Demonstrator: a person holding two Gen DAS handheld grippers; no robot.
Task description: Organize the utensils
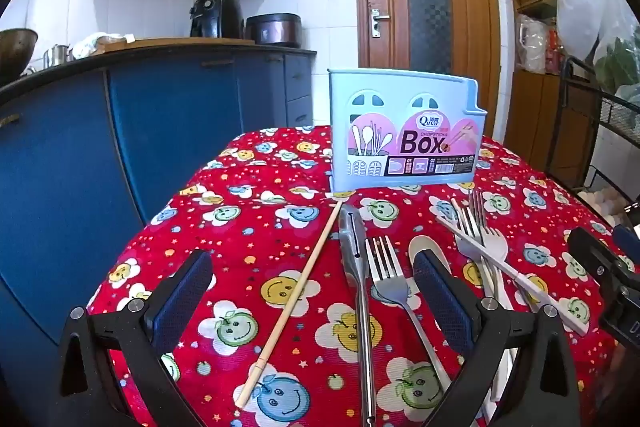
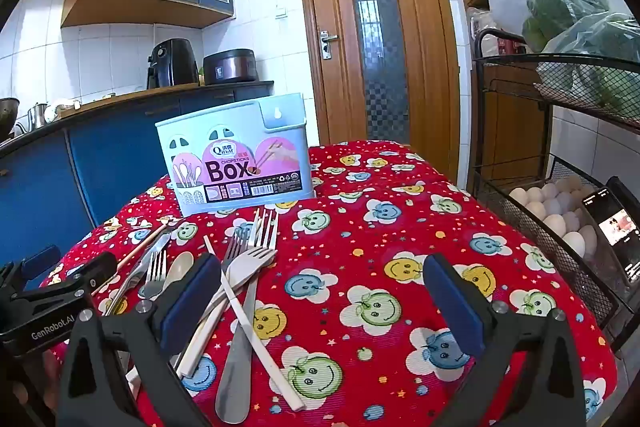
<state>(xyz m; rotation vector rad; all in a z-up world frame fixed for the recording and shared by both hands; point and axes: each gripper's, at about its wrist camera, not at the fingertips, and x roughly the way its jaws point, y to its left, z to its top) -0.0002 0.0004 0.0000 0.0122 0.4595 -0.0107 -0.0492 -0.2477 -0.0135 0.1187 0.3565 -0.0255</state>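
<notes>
A pale blue chopsticks box (image 1: 404, 131) stands upright at the far side of the red table; it also shows in the right wrist view (image 2: 236, 163). In front of it lie a wooden chopstick (image 1: 296, 299), a steel peeler (image 1: 356, 267), a steel fork (image 1: 390, 279), a spoon (image 1: 420, 247) and a crossed pile of forks with a white chopstick (image 1: 516, 275). My left gripper (image 1: 316, 291) is open and empty, low over the peeler and fork. My right gripper (image 2: 324, 295) is open and empty, just right of the pile (image 2: 244, 279).
The table has a red smiley-face cloth (image 2: 400, 227). A black wire rack (image 2: 560, 211) with eggs, a phone and bagged greens stands at the right. Blue kitchen cabinets (image 1: 168, 123) are at the left, a wooden door (image 2: 376, 39) behind.
</notes>
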